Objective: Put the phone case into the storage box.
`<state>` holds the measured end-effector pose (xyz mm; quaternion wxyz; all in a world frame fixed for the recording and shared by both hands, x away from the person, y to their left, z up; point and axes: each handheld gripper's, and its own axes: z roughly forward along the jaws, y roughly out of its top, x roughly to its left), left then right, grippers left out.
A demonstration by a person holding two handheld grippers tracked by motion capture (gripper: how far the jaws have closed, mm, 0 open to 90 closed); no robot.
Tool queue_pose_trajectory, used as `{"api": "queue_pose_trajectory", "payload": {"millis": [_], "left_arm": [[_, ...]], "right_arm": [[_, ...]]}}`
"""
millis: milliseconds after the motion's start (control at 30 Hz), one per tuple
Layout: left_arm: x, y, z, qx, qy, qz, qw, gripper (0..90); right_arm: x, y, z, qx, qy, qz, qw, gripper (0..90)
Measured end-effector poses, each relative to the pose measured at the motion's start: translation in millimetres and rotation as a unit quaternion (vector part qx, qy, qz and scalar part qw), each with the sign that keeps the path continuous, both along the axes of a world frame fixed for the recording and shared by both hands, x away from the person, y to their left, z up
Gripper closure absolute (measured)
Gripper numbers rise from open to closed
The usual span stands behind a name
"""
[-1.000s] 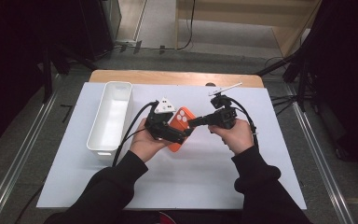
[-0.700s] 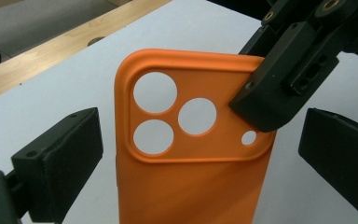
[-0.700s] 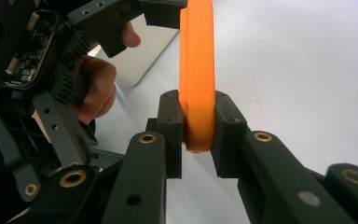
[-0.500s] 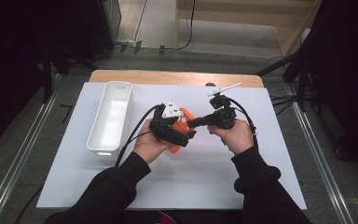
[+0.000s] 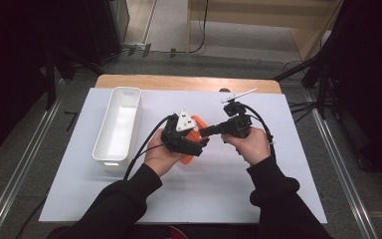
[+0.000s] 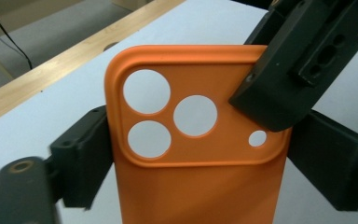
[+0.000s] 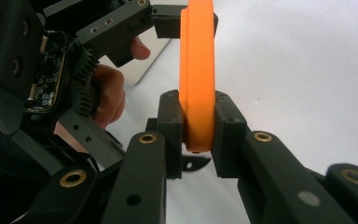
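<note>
An orange phone case (image 6: 200, 186) with round camera cut-outs is held above the white sheet between both grippers. My left gripper (image 6: 205, 158) has just been closing with the case between its jaws, which now lie against the case's two long edges. My right gripper (image 7: 198, 126) is shut on one edge of the case (image 7: 196, 56), a pad on each face. In the high view the case (image 5: 196, 124) peeks out between the left gripper (image 5: 196, 145) and the right gripper (image 5: 205, 132) at mid-table. One finger (image 7: 168, 22) of the left gripper touches the case's far end.
A long white bin (image 5: 126, 89) stands to the left of the hands on the white sheet (image 5: 288, 189). The wooden table edge (image 5: 179, 82) runs along the back. Cables trail from both grippers toward the person.
The left hand has shifted and turned slightly at the case, covering more of the orange. The right hand has kept still with its grip.
</note>
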<state>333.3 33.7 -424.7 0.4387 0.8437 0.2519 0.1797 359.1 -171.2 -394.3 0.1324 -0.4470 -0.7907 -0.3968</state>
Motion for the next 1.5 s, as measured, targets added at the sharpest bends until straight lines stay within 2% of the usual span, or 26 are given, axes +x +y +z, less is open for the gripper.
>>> {"api": "queue_pose_trajectory", "payload": {"millis": [267, 633, 833, 1233, 1333, 1500], "left_arm": [[-2.4, -1.2, -0.2, 0.003, -0.009, 0.007, 0.9999, 15.3], [-0.5, 0.2, 1.7, -0.007, 0.011, 0.002, 0.9999, 15.9], [-2.0, -0.9, 4.4, 0.004, 0.005, 0.006, 1.0, 16.1], [-2.3, -0.5, 6.6, 0.004, 0.011, 0.006, 0.9999, 16.2], [-2.6, -0.3, 8.4, 0.002, 0.01, 0.004, 0.9999, 16.2], [-3.9, -1.8, 9.4, 0.005, 0.01, 0.0, 0.9999, 16.2]], "right_arm": [[-0.1, -0.5, -0.4, 0.001, 0.002, -0.007, 1.0, 75.0], [-0.3, -1.5, 0.5, 0.007, 0.004, -0.006, 0.9999, 74.8], [-1.1, -0.9, 1.4, 0.008, -0.001, -0.007, 0.9999, 74.7], [-2.4, -0.1, 2.6, 0.009, -0.003, -0.008, 0.9999, 74.1], [-2.8, -0.4, 3.7, 0.012, -0.008, -0.007, 0.9999, 73.1], [-4.3, -1.7, 7.3, 0.019, -0.017, -0.013, 0.9996, 64.5]]}}
